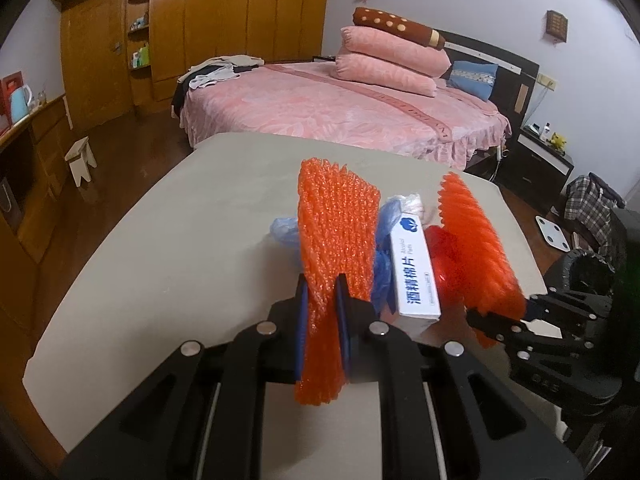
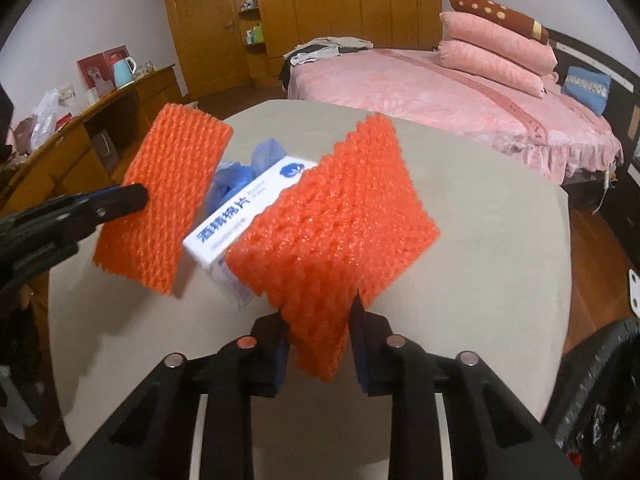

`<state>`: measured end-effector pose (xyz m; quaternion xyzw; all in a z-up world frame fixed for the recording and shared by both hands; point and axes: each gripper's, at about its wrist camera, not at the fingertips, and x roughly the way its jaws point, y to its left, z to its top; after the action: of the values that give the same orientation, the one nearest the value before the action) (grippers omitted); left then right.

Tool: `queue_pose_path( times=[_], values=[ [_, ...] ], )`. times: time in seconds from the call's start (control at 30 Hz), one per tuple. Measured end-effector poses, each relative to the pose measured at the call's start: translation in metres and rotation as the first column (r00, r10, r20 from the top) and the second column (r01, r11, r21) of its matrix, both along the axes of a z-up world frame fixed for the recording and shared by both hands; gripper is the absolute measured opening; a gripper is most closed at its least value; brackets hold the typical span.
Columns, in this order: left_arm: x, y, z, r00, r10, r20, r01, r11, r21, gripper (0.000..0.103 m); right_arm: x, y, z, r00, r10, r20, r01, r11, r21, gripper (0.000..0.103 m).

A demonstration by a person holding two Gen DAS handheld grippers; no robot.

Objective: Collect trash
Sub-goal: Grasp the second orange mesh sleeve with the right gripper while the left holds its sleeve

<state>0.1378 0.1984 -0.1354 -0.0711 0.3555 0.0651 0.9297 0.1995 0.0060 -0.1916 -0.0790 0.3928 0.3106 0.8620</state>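
Note:
My left gripper (image 1: 322, 280) is shut on an orange foam net sleeve (image 1: 336, 240) and holds it above the grey table (image 1: 160, 260). It also shows in the right wrist view (image 2: 168, 196), with the left gripper (image 2: 136, 196) at its left edge. My right gripper (image 2: 318, 312) is shut on a second orange foam net (image 2: 336, 220), lifted off the table; this net shows in the left wrist view (image 1: 480, 248) too. A white box with blue print (image 1: 416, 276) (image 2: 244, 216) and a crumpled blue plastic bag (image 1: 284, 232) (image 2: 236, 176) lie on the table between the nets.
A black-lined trash bin (image 1: 588, 272) (image 2: 600, 392) stands at the table's right side. A pink bed (image 1: 340, 108) lies beyond the table. A wooden desk with a kettle (image 2: 124, 70) is at the left. A white scale (image 1: 554, 232) lies on the floor.

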Motion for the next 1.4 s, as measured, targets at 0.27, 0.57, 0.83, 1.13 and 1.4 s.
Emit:
queue_pose_path(
  times=[0.27,0.57,0.83,1.13,1.4],
  values=[
    [-0.015,-0.021,-0.001,1.0,-0.027,0.0,0.027,1.0,0.012,0.013,-0.012,-0.029,0.004,0.998,0.019,-0.063,-0.019,1.0,0.013,0.05],
    [-0.017,-0.027,-0.007,0.999,-0.031,-0.018,0.03,0.999,-0.014,0.013,0.0,-0.036,0.017,0.997,-0.036,-0.065,0.041,0.996,0.085,0.078],
    [-0.02,-0.021,-0.007,1.0,-0.019,-0.008,0.019,1.0,-0.016,0.013,0.003,-0.027,0.024,0.995,-0.019,-0.103,0.033,0.991,0.132,0.085],
    [-0.023,-0.021,-0.01,1.0,-0.014,-0.012,0.014,1.0,-0.004,0.013,0.008,-0.023,0.019,0.993,-0.114,-0.03,0.117,0.989,0.093,0.085],
    [-0.022,-0.02,-0.012,1.0,-0.019,-0.013,0.019,1.0,-0.012,0.013,0.033,-0.013,-0.026,0.982,-0.148,-0.119,0.151,0.989,0.012,0.068]
  ],
)
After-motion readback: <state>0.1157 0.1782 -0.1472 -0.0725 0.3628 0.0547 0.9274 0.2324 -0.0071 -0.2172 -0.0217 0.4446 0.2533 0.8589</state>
